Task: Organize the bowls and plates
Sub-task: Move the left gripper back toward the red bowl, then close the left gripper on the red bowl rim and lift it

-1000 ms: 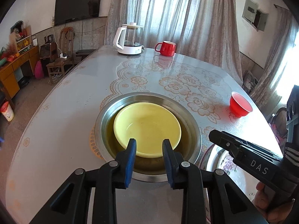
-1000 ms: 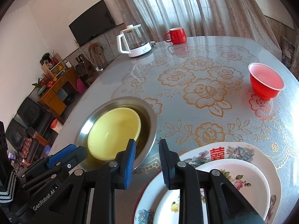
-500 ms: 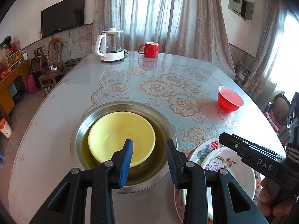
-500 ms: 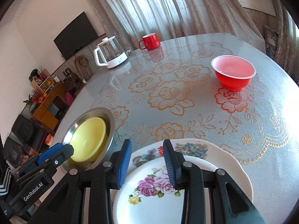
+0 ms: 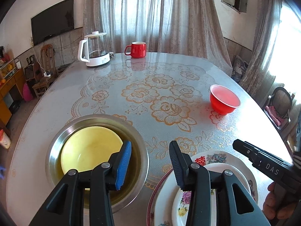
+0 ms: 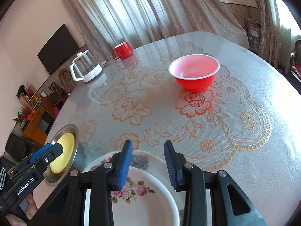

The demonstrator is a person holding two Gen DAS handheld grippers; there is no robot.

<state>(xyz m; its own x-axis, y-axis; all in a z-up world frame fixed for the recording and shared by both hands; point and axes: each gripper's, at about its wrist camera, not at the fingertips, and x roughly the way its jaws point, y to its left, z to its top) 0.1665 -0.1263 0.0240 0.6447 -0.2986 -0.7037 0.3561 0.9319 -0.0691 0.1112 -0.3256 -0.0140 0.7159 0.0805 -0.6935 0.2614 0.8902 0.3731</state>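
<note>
A yellow bowl (image 5: 90,148) sits inside a steel basin (image 5: 62,133) at the near left of the table; both also show in the right wrist view, the bowl (image 6: 64,151) in the basin (image 6: 74,131). A small floral plate (image 6: 143,199) lies stacked on a larger floral plate (image 6: 150,160) at the near edge; the stack shows in the left wrist view (image 5: 231,162). A red bowl (image 6: 194,73) stands alone further out, also seen in the left wrist view (image 5: 224,101). My left gripper (image 5: 149,163) is open and empty, between basin and plates. My right gripper (image 6: 147,164) is open and empty above the plates.
A glass kettle (image 5: 94,49) and a red mug (image 5: 137,50) stand at the far edge of the table. The floral tablecloth (image 5: 150,98) covers the middle. Chairs and a cabinet stand beyond the table's edges.
Both grippers have opened wider and swung right. The left one has moved off the yellow bowl toward the plates; the right one now faces the red bowl.
</note>
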